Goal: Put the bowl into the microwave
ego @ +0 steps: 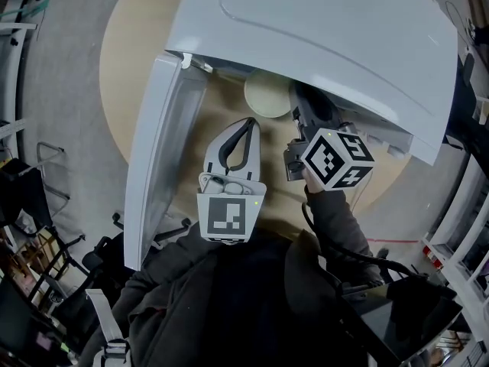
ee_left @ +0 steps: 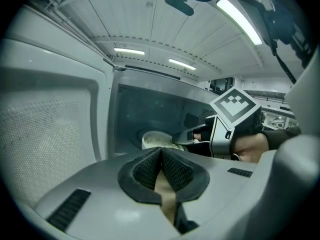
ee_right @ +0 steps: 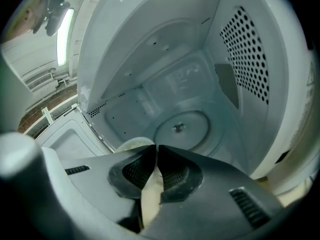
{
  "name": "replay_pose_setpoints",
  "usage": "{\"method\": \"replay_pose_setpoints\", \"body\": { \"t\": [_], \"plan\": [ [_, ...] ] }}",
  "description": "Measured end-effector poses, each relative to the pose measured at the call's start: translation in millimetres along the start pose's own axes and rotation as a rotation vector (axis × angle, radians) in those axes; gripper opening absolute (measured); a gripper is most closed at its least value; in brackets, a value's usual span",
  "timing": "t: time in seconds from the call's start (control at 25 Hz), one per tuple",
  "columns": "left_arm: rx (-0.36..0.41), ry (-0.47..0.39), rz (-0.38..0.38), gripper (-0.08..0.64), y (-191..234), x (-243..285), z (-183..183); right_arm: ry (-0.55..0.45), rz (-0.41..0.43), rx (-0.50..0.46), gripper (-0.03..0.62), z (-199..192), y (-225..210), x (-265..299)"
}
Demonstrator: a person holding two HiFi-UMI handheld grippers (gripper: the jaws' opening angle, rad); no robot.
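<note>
Left gripper (ee_left: 161,150): fingers pressed together, empty. Right gripper (ee_right: 156,149): fingers pinching bowl (ego: 267,95) rim at microwave (ego: 328,44) mouth; release pending.

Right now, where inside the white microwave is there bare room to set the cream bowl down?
The round glass turntable is bare, bordered by the perforated side wall. The white microwave's mouth is crowded: the cream bowl in the right gripper, the open white door at left.
</note>
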State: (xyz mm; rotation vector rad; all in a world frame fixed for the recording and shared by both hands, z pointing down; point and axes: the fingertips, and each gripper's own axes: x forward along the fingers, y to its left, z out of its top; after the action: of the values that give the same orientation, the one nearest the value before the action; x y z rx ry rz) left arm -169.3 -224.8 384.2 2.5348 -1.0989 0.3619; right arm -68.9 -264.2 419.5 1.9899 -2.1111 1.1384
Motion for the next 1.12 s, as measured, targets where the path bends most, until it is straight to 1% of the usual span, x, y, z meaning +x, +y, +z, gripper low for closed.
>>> {"method": "replay_pose_setpoints", "body": {
  "t": [0.12, 0.44, 0.64, 0.76, 0.92, 1.04, 1.12],
  "plan": [
    [0.001, -0.006, -0.002, 0.009, 1, 2, 2, -0.030, -0.014, -0.001, 0.023, 12, -3, 2],
    [0.007, 0.009, -0.009, 0.009, 3, 11, -2, -0.107, -0.089, 0.003, 0.023, 34, -30, 11],
    [0.019, 0.022, -0.019, 0.009, 6, 13, -10, -0.147, -0.122, 0.009, 0.023, 39, -39, 17],
    [0.005, 0.025, -0.011, 0.009, 5, 14, -9, -0.155, -0.142, 0.017, 0.023, 40, -47, 17],
    [0.019, 0.055, -0.017, 0.009, 7, 14, -17, -0.162, -0.160, 0.030, 0.023, 40, -53, 21],
    [0.015, 0.054, -0.016, 0.009, 9, 15, -17, -0.169, -0.212, 0.000, 0.023, 38, -72, 20],
    [0.012, 0.053, -0.013, 0.009, 10, 15, -17, -0.178, -0.228, -0.016, 0.023, 40, -76, 20]
  ]
}}
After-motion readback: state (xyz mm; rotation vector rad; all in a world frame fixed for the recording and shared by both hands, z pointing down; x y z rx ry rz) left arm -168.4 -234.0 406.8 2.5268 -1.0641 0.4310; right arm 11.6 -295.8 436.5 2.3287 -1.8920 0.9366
